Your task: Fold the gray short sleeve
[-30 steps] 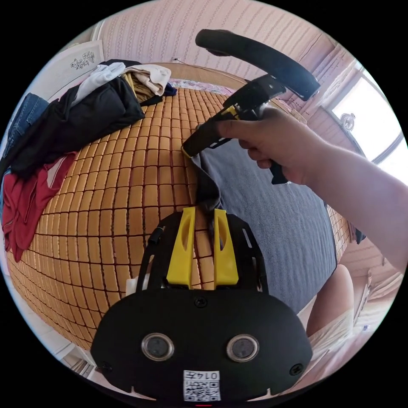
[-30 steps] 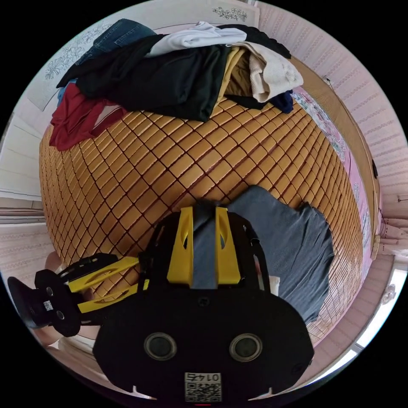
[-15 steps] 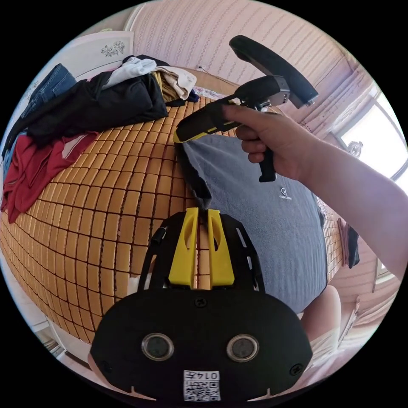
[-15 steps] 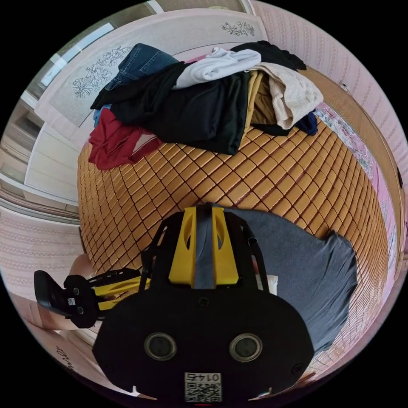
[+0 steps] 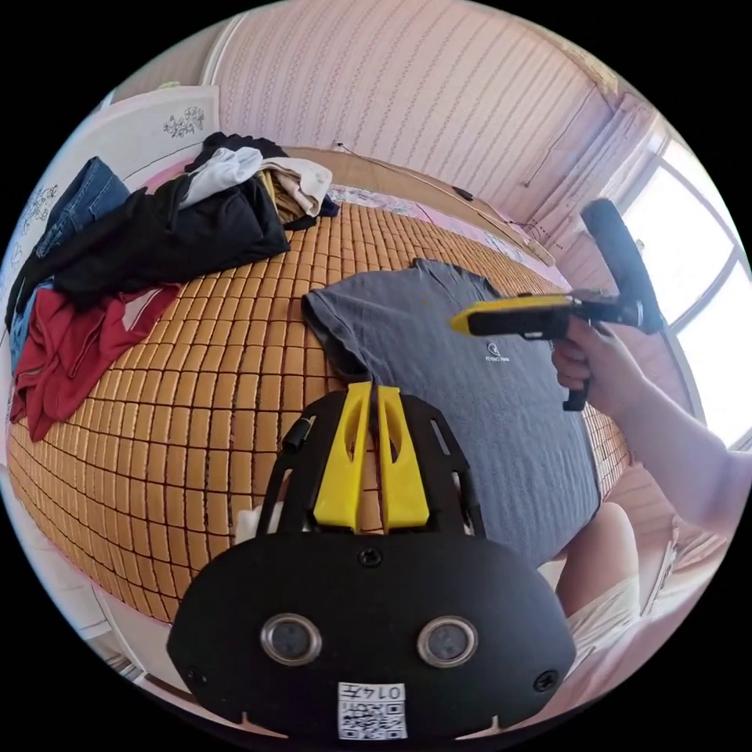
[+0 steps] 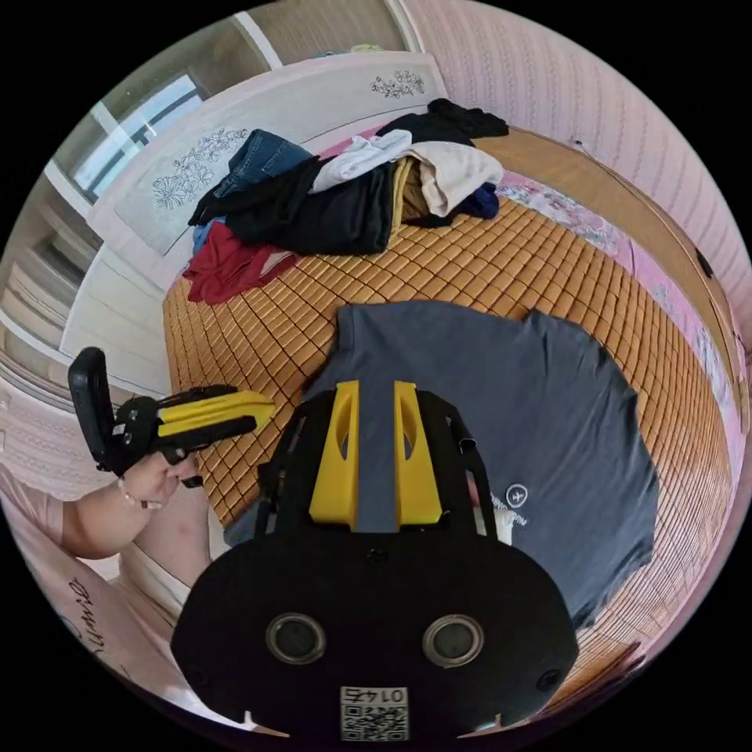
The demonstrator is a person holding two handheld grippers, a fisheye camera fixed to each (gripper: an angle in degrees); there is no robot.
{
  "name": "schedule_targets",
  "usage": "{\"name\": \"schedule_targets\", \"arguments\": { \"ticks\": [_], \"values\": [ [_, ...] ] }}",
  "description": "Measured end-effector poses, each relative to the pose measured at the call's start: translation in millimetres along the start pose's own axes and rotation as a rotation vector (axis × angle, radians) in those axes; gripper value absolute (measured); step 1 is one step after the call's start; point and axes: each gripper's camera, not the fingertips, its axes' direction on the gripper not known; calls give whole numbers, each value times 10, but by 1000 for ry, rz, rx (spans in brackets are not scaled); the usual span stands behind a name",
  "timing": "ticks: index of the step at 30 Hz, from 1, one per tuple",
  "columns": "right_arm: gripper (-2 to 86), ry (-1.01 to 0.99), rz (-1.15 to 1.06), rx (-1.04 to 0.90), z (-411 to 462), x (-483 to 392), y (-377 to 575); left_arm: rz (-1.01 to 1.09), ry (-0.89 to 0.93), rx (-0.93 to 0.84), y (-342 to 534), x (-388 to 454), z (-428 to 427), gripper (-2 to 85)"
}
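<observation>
In the left gripper view the gray short sleeve (image 5: 470,392) is lying spread flat on the bamboo mat (image 5: 196,407), ready for folding, beyond the left gripper (image 5: 370,389), jaws nearly pressed together and empty, while in the right gripper view the right gripper (image 6: 374,385) is hovering over it, jaws slightly spread, pinching nothing.

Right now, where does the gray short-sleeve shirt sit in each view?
Left gripper view: gray short-sleeve shirt lies right of centre, spread flat on the woven bamboo mat.
Right gripper view: centre to lower right.
Shared landmark: pile of mixed clothes at the mat's far end.
</observation>
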Motion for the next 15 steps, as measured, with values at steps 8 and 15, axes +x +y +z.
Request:
{"name": "schedule_targets", "arguments": {
  "ticks": [8, 15],
  "values": [
    [72, 238, 466, -21, -533, 1157, 1485, 353, 171, -94, 139, 807, 142, 43],
    [71, 268, 541, -3, -613, 1605, 1561, 414, 26, -147, 79, 1099, 282, 43]
  ]
}}
